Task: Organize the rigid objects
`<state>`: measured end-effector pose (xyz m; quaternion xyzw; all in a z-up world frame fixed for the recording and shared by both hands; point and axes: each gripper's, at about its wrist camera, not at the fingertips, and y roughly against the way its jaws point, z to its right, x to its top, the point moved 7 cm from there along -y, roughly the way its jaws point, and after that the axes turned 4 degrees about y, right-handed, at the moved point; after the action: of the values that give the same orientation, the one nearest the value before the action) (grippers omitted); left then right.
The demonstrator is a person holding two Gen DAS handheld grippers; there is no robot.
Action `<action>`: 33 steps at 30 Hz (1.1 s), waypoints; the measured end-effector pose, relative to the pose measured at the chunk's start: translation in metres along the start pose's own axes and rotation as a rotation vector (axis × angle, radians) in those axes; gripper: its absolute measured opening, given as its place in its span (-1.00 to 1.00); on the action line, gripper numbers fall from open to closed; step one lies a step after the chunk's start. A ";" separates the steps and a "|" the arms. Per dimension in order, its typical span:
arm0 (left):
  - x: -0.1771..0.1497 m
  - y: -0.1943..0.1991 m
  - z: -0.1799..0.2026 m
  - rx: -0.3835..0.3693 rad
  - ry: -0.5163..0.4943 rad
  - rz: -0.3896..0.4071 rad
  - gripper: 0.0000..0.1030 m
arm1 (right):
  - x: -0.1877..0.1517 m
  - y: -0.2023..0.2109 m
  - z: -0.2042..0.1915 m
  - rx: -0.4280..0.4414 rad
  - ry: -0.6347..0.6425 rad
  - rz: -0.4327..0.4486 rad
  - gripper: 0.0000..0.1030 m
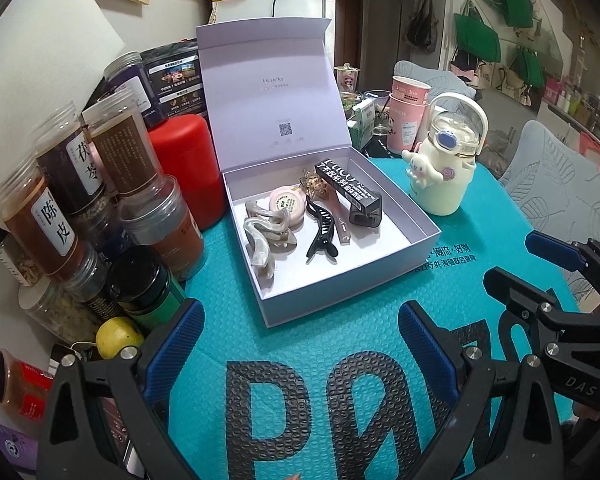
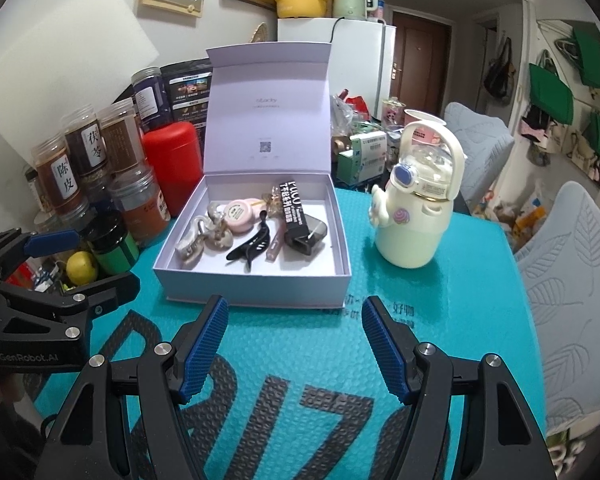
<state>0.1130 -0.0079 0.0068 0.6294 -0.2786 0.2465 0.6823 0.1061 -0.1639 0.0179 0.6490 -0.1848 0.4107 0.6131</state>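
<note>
On the teal bubble-textured mat (image 2: 440, 320) in front of me sits the pale lilac gift box (image 2: 256, 284), its hinged lid standing upright at the back and the tray open to both my cameras. My left gripper (image 1: 300, 344) hangs low over the mat near the box's front corner, its blue-padded fingers (image 1: 184, 340) spread wide with nothing between them — only the big black lettering of the mat shows through the gap. My right gripper (image 2: 294, 348) hovers just short of the box's front wall, jaws likewise apart and empty. Inside the tray the small things lie clustered toward the left and middle: a translucent chain-link hair clip (image 1: 262, 236) at the left, a round pink compact (image 1: 288, 204) behind it, a black claw clip (image 1: 320, 232) in the middle, a slim pinkish tube (image 1: 342, 228) beside that, and a black carton with white print (image 1: 346, 184) leaning across a dark smoky case (image 1: 364, 214) toward the back right. The front right part of the tray floor is bare white. To the right of the box, apart from it, stands a cream bottle with a loop handle and a cartoon dog figure (image 2: 416, 208). Left of the box a red canister (image 2: 172, 164) and a crowd of clear spice jars (image 1: 60, 184) press up against the mat's edge.
</note>
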 end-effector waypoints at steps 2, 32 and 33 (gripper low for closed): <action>0.000 -0.001 0.001 -0.003 -0.006 -0.005 0.93 | 0.000 0.000 -0.001 -0.001 0.003 0.000 0.36; -0.001 0.000 0.004 -0.016 -0.011 -0.018 0.93 | 0.002 0.006 0.000 -0.013 0.013 0.005 0.36; -0.001 0.000 0.004 -0.016 -0.011 -0.017 0.93 | 0.002 0.006 0.000 -0.014 0.013 0.005 0.36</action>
<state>0.1120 -0.0122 0.0064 0.6276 -0.2788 0.2349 0.6879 0.1025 -0.1644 0.0229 0.6417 -0.1851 0.4152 0.6177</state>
